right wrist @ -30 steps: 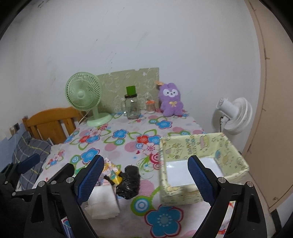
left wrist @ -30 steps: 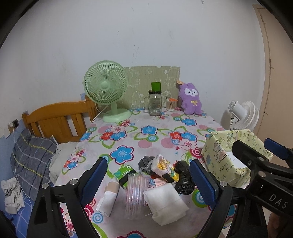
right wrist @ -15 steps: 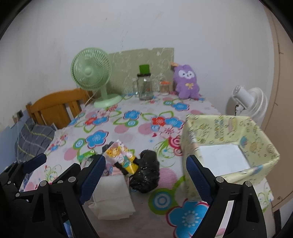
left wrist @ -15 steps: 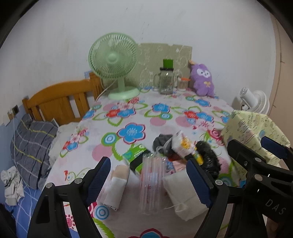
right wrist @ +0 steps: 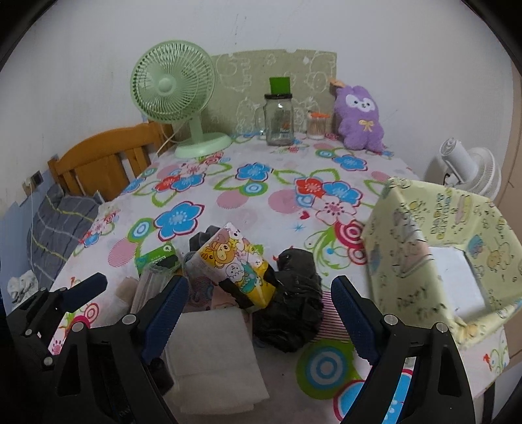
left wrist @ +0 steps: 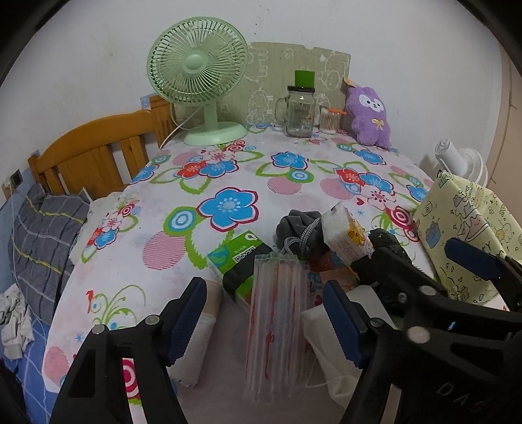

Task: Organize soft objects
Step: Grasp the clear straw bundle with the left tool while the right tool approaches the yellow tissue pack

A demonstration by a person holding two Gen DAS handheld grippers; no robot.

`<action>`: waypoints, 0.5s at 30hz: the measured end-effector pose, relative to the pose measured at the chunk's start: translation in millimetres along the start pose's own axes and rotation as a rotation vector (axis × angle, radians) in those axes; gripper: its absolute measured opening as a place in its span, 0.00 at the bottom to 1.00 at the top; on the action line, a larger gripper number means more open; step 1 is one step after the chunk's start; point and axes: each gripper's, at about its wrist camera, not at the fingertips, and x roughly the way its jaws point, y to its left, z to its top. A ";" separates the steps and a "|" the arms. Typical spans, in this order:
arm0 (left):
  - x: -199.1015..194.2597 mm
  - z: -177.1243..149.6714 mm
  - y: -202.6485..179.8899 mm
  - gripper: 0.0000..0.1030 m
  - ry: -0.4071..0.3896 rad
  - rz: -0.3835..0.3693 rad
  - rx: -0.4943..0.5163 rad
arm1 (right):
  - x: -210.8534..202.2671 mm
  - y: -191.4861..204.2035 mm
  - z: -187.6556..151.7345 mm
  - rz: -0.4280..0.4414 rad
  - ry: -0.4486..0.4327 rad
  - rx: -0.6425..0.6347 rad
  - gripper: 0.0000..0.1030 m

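both wide-open, the left hand-held gripper (left wrist: 266, 321) should straddle the mask pack (left wrist: 277, 323) squarely while the right hand-held gripper (right wrist: 261, 321) waits.

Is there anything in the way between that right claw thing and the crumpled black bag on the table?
Nothing visible. The right gripper is open, and the black bag lies straight ahead between its fingers. The cartoon tissue pack only leans against the bag's left side.

White wall (left wrist: 326, 22); wooden bed headboard (left wrist: 98, 153) left; floral-clothed table (left wrist: 261, 182); door (right wrist: 517, 137) right.
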 end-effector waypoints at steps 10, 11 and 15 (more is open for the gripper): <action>18.3 -1.6 -1.3 0.46 0.061 -0.017 -0.003 | 29.6 9.6 3.6 0.021 0.059 -0.017 0.85; 20.2 -1.5 -0.8 0.44 0.064 -0.023 -0.006 | 31.2 9.8 4.2 0.022 0.061 -0.016 0.84; 24.0 -1.3 -1.4 0.36 0.073 -0.037 -0.005 | 39.4 13.4 6.2 0.022 0.071 -0.030 0.76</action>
